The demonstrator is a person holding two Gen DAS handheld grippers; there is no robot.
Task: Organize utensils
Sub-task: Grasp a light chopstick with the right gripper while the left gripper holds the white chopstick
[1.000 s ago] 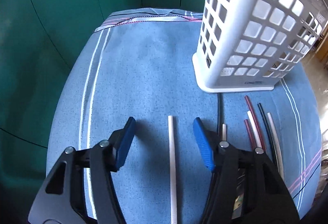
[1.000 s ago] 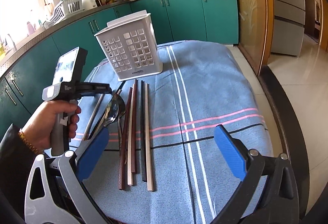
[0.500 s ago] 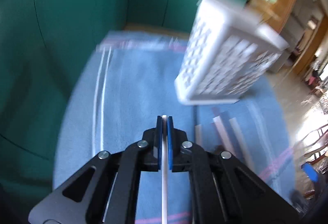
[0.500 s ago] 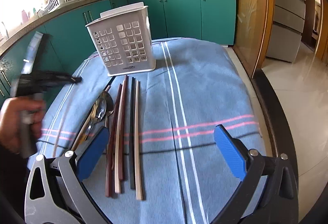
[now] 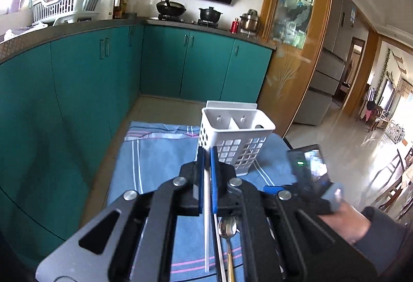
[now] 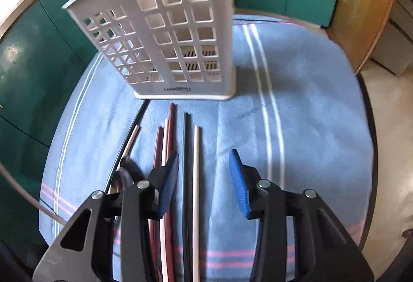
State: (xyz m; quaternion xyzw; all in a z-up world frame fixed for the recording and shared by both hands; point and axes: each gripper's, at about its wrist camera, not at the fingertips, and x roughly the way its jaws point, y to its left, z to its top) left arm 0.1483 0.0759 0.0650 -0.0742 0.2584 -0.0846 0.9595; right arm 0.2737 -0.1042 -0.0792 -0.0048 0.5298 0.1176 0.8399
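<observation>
My left gripper (image 5: 206,158) is shut on a white chopstick (image 5: 207,217) and holds it lifted above the blue cloth, short of the white utensil holder (image 5: 233,137), whose two compartments show from above. A spoon (image 5: 227,230) lies on the cloth below it. My right gripper (image 6: 204,173) is open and low over the row of chopsticks; a black chopstick (image 6: 186,153) and a cream chopstick (image 6: 196,166) lie between its jaws. Dark red chopsticks (image 6: 171,127) lie under its left finger. The holder (image 6: 178,31) stands just beyond.
The blue striped cloth (image 6: 296,114) covers a round table with teal cabinets (image 5: 77,91) behind. The spoon bowl (image 6: 124,176) shows left of my right gripper. The right hand and its handle (image 5: 322,194) show in the left wrist view.
My left gripper has closed on the white chopstick and lifted it, tilting up toward the holder. My right gripper has come down and forward over the chopstick row.
</observation>
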